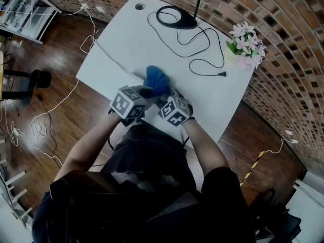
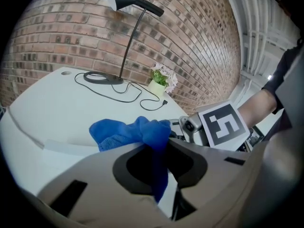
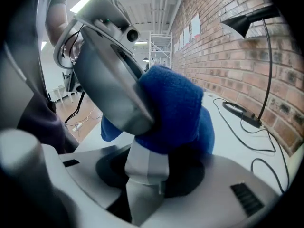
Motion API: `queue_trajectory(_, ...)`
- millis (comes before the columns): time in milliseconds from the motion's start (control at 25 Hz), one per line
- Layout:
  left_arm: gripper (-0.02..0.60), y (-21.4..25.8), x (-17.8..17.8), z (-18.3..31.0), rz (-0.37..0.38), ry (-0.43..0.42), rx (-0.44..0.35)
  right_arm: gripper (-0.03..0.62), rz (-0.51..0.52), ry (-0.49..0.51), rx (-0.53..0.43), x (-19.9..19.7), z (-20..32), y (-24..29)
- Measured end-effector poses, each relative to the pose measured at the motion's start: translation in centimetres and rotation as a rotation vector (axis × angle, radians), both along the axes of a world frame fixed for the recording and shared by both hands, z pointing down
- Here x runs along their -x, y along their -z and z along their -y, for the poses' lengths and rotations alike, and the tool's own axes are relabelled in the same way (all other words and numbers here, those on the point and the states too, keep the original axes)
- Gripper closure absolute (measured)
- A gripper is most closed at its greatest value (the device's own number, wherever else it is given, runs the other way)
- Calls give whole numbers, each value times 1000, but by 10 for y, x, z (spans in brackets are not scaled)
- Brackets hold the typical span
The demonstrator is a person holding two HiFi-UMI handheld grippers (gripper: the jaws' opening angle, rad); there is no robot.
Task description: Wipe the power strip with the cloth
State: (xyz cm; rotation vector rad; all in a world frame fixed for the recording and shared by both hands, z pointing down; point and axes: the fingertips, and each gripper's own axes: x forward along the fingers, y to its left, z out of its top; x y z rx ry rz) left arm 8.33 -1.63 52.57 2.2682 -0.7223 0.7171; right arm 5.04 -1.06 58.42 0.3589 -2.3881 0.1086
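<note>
A blue cloth (image 1: 156,79) lies bunched near the front edge of the white table (image 1: 126,39). My left gripper (image 1: 144,92) is shut on it; in the left gripper view the cloth (image 2: 142,134) hangs down between the jaws of that gripper (image 2: 159,148). The white power strip (image 1: 132,74) runs left and away across the table from under the cloth. In the right gripper view its near end (image 3: 145,167) sits between the jaws of my right gripper (image 3: 147,160), which is shut on it, with the cloth (image 3: 175,108) pressed on top.
A black desk lamp (image 1: 176,18) stands at the back, its black cord and plug (image 1: 221,75) trailing over the table's right half. A pot of pink flowers (image 1: 245,43) sits at the right edge. White cables (image 1: 40,123) lie on the wood floor at left.
</note>
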Motion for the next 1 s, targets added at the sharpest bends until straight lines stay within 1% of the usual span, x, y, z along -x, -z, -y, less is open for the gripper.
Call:
queue_trajectory(160,511,0,4,2,9,-11,-5,437,3,-5,4,0,0,0)
queue_trajectory(480,512,1,19,8,3,32,-16,437,-3,-12,-12,-1,1,2)
queue_trajectory(560,512,3,22,10,-10,47,-11,437,0,-12,-11,0,1,2)
queue_trajectory(680,512,4,31,16,-9,78,-15,437,1,-13,-11,0,1,2)
queue_trajectory(840,512,-1,48,23,14,113,-28,437,1,-14,-10,0,1,1)
queue_trajectory(1000,512,-6,69,30,28,162,-26,437,0,-14,-12,-1,1,2)
